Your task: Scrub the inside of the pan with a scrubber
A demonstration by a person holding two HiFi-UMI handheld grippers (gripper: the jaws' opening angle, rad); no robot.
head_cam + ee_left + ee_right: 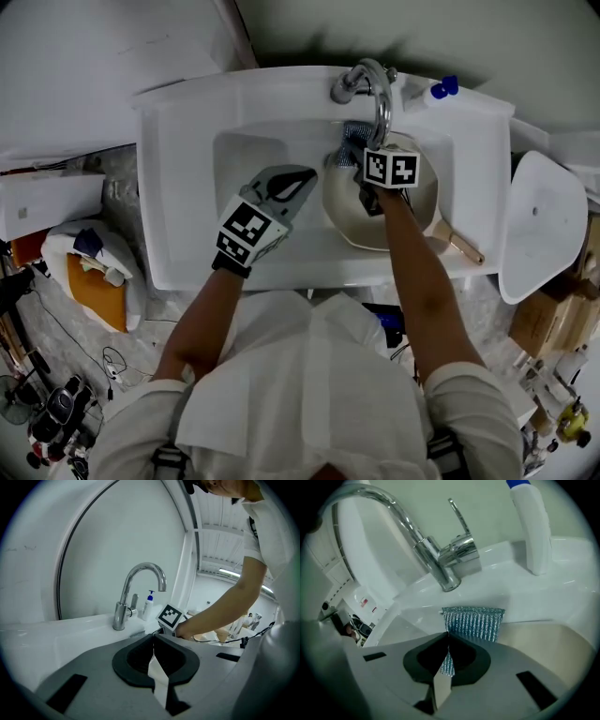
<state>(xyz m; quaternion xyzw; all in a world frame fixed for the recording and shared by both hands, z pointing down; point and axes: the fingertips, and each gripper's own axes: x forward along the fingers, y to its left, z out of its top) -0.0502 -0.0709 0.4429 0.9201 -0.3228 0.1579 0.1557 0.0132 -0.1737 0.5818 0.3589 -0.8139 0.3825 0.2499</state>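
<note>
Head view sets the sink [178,169] around everything, with the pan [417,211] in its basin below and to the right of my right gripper [447,641]. The faucet [440,559] stands just beyond those jaws. My left gripper [153,641] hovers left of the pan, jaws closed on nothing. The right jaws are clamped on the scrubber [473,623], which fans out ahead of their tips by the pan's rim. I judge I should tip them down so the pad lies flat inside, press, and sweep in circles.
</note>
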